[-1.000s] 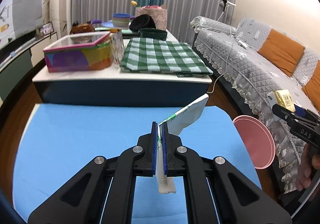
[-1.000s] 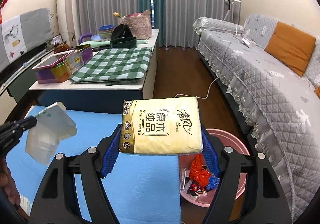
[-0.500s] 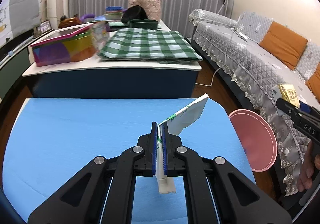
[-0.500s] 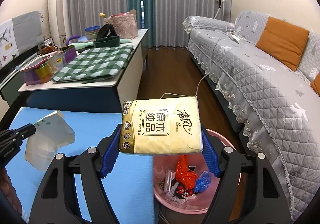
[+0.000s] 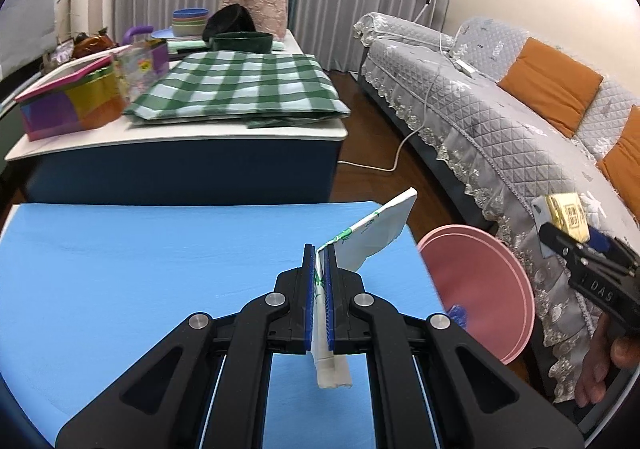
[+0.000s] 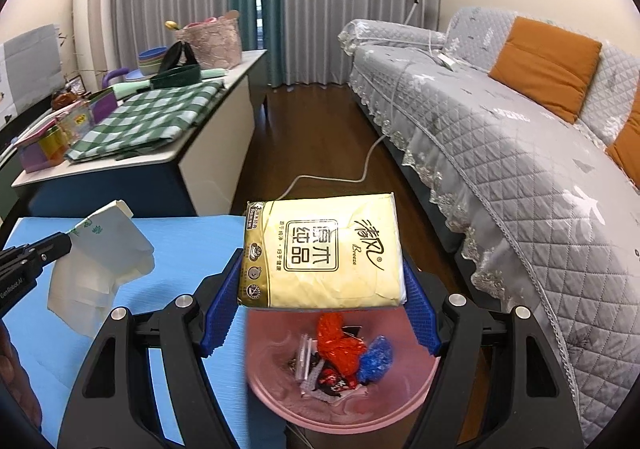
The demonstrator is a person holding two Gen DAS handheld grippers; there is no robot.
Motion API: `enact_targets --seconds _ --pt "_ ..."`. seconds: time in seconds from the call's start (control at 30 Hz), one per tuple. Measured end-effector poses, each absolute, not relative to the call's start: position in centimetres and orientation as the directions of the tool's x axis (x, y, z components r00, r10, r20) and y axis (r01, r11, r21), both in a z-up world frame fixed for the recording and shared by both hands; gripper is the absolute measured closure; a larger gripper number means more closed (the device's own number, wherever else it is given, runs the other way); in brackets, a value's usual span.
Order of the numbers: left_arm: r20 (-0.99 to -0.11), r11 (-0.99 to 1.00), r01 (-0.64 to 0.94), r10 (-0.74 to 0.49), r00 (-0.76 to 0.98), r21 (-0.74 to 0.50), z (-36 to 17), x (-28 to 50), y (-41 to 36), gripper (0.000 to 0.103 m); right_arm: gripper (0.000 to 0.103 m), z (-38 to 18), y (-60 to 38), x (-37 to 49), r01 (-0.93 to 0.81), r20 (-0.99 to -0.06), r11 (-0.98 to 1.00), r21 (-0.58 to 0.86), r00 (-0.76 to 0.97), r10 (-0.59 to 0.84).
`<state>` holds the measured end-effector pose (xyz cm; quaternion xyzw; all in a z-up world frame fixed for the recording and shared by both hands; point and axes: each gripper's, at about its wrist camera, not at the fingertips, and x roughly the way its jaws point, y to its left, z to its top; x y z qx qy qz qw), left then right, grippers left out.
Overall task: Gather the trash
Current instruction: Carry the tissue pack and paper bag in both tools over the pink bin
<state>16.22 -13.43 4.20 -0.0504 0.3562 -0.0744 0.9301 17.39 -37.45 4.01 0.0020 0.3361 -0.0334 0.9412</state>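
Observation:
My left gripper (image 5: 319, 269) is shut on a flattened white paper cup (image 5: 376, 229) with green print, held above the blue table (image 5: 140, 249); the cup also shows in the right wrist view (image 6: 100, 253). My right gripper (image 6: 320, 281) is shut on a yellow tissue pack (image 6: 324, 253), held directly over the pink trash bin (image 6: 340, 401). The bin holds red, blue and clear wrappers. In the left wrist view the bin (image 5: 476, 285) stands right of the table, with the right gripper (image 5: 576, 245) and the pack (image 5: 568, 215) above its far side.
A low cabinet (image 5: 180, 153) behind the table carries a green checked cloth (image 5: 240, 89), a colourful box (image 5: 72, 101) and bowls. A grey sofa (image 6: 500, 121) with orange cushions runs along the right. A white cable (image 6: 340, 177) lies on the wooden floor.
My right gripper has carried the tissue pack rightwards off the table to above the bin. My left gripper has turned and shifted rightwards toward the bin, still gripping the cup.

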Motion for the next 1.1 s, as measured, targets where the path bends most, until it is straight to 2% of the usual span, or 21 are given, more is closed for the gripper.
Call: enact_targets --seconds 0.33,1.1 --pt "-0.636 0.967 0.16 -0.251 0.73 -0.199 3.7 17.3 -17.9 0.099 0.031 3.1 -40.6 17.3 0.124 -0.649 0.992 -0.016 0.754 -0.104" --pt "-0.621 0.93 0.308 -0.363 0.694 -0.2 3.1 18.3 -27.5 0.099 0.031 1.7 -44.3 17.3 0.179 -0.67 0.984 -0.016 0.728 -0.144"
